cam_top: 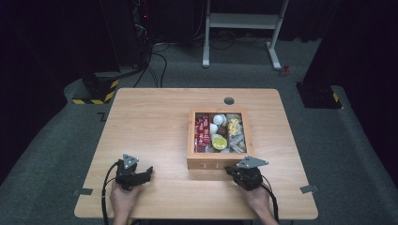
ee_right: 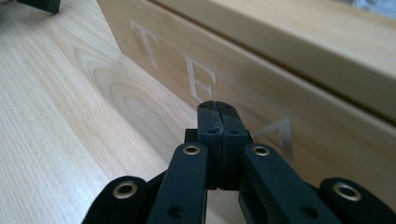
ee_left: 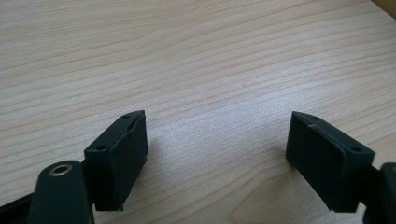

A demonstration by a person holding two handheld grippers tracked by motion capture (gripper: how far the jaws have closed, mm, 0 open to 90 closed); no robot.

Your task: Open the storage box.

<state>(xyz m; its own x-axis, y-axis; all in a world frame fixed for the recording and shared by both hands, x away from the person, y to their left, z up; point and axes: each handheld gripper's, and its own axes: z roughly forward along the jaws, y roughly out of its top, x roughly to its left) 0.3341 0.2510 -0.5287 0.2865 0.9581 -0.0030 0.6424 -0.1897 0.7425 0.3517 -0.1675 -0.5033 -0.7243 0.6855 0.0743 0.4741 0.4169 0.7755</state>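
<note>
A wooden tea box [cam_top: 218,161] with a clear lid stands on the table [cam_top: 150,126], right of centre; red packets, white pods and several wrapped sachets fill it. My right gripper [cam_top: 231,171] is shut with nothing between its pads, its tips close to the box's front wall. In the right gripper view the closed jaws [ee_right: 218,109] point at the engraved letters on that box wall [ee_right: 261,79]. My left gripper [cam_top: 149,172] rests open near the table's front left. In the left gripper view the left gripper [ee_left: 217,140] has its jaws wide apart over bare wood.
A round cable hole [cam_top: 229,101] sits at the table's far edge. Behind the table stand a white frame [cam_top: 241,23], black stands with yellow-striped bases [cam_top: 96,91] and floor cables. Small metal brackets [cam_top: 83,191] mark the table's front corners.
</note>
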